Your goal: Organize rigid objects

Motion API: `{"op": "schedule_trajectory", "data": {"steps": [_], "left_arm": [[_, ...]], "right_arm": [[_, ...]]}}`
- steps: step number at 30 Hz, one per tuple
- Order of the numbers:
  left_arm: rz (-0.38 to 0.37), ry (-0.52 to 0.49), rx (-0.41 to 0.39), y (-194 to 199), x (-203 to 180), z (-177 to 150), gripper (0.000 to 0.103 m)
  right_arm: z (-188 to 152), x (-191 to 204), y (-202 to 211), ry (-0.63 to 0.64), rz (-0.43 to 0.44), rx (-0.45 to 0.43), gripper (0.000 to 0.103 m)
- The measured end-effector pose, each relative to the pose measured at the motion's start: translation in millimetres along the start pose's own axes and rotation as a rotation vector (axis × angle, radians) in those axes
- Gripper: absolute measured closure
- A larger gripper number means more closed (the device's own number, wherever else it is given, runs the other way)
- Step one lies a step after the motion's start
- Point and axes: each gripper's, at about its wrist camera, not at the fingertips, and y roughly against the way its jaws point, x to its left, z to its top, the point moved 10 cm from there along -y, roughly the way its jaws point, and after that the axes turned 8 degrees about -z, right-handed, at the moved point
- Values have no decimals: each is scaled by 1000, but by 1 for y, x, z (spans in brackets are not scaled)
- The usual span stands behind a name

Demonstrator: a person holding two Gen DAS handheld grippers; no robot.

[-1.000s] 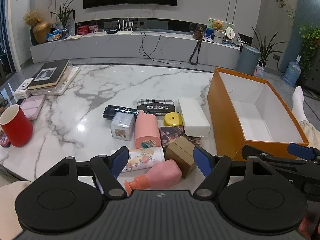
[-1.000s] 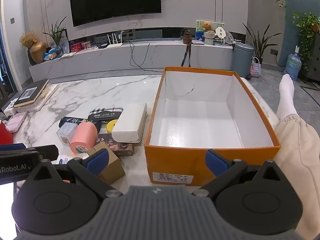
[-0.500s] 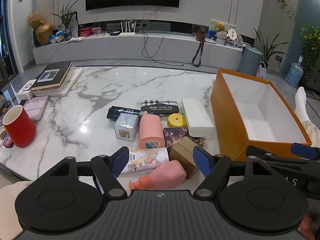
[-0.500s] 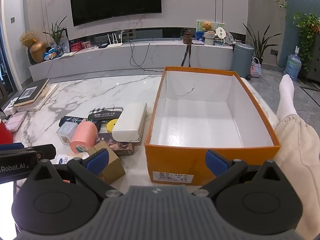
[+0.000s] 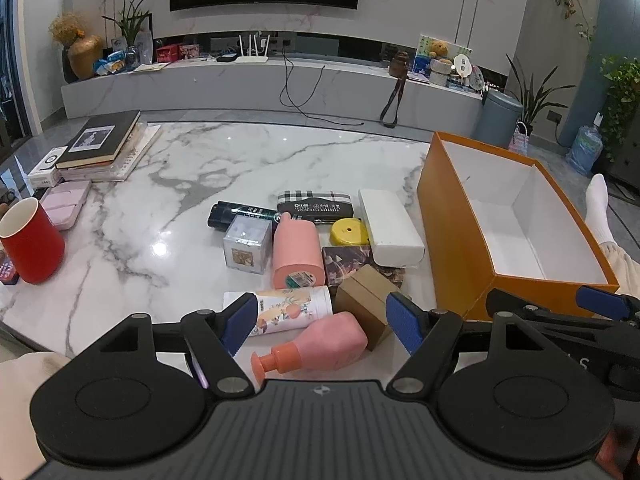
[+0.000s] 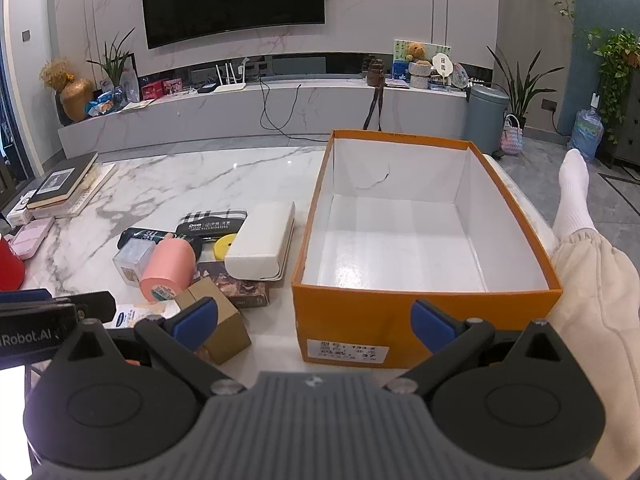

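Marble tabletop (image 5: 256, 160) holds an orange box (image 6: 400, 320) with nothing in it yet, so no sorting is done. Just beside it lie the white case (image 5: 390, 226), pink bottle (image 5: 320, 346) and small brown box (image 5: 366, 302). Both the left claw (image 5: 320, 322) and right claw (image 6: 314, 320) are spread wide, holding nothing.

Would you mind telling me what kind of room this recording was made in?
Most likely a home living room: a large television hangs on the wall above a long media shelf, with potted plants and a marble coffee table.
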Motion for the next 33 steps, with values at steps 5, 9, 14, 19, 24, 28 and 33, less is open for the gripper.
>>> {"op": "schedule_trajectory", "data": {"steps": [5, 9, 14, 19, 24, 28, 33], "left_arm": [[-9, -1, 12, -3, 1, -2, 17], [-25, -26, 41, -8, 2, -3, 17], [-79, -112, 119, -15, 10, 5, 22], [-203, -306, 274, -33, 7, 3, 24], [-291, -467, 392, -51, 6, -8, 24], [-340, -529, 449, -63, 10, -13, 24], [-367, -579, 501, -85, 7, -21, 24]], "right_arm": [[-1, 1, -2, 1, 1, 15, 2], [-3, 5, -8, -6, 20, 45, 2], [-9, 15, -18, -25, 73, 106, 6], [-11, 38, -28, 2, 182, 162, 24], [-8, 69, -35, 116, 294, 168, 42], [-7, 88, -48, 239, 339, 174, 47], [-9, 100, -65, 384, 360, 184, 51]]}}
